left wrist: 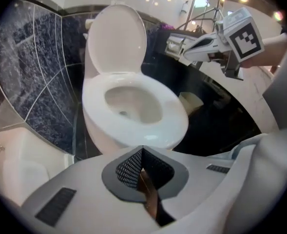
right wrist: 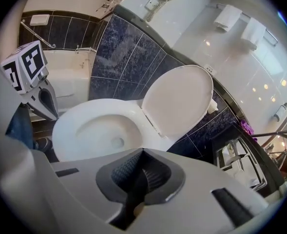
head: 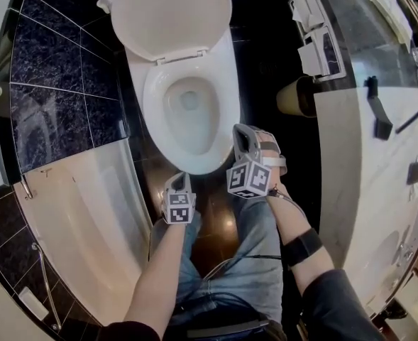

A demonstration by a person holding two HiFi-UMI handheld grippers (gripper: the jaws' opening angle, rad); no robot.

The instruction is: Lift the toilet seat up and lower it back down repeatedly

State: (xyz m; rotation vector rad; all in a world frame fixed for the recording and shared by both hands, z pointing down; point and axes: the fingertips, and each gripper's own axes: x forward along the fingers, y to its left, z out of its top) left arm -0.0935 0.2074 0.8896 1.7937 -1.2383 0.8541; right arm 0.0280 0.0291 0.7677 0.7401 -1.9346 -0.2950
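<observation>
While both grippers hang just short of the bowl, we see the left gripper [left wrist: 142, 154] and the right gripper [right wrist: 142, 156] with jaws pressed together on nothing. The lid [head: 172, 13] stands raised, its top cut off in the head view. The toilet seat [head: 150, 109] seems to lie flat on the bowl, though we cannot tell seat from bare rim.

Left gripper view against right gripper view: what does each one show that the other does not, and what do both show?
Only the left gripper view: the right gripper and a beige bin. Only the right gripper view: the left gripper and white towels on a rail. Both: the toilet with its lid raised, and dark wall tiles.
</observation>
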